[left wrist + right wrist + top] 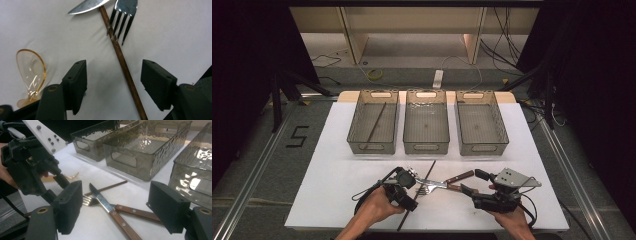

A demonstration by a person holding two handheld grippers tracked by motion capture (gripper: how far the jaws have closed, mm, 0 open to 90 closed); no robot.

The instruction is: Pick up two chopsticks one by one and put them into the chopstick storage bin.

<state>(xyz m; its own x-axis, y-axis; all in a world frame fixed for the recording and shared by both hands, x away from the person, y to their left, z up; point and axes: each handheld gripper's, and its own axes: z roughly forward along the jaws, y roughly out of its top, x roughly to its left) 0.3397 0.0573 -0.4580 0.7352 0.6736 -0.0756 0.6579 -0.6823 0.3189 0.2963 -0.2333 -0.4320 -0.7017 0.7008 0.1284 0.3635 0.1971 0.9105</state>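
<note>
Chopstick is what your left gripper straddles: the brown wooden stick runs up between the two black jaws on the white table, and neither pad presses on it, so your jaws stand apart and grip nothing. In the high view the same stick lies as a thin dark diagonal in front of the middle basket, crossing under the other cutlery. Just past your jaw tips, the fork lies with its tines resting over the chopstick, and the point of the knife reaches the stick from the side. A clear amber plastic spoon lies on the table just outside your left-hand jaw in the left gripper view.

Your right gripper hangs above the wooden handles of the knife and fork, jaws wide apart and empty, tilted toward the left gripper, which shows beyond it with your hand on its body.

Three clear baskets stand in a row at the far side of the table. The left basket holds another dark stick lying lengthwise; the right basket stands well apart from the cutlery.
</note>
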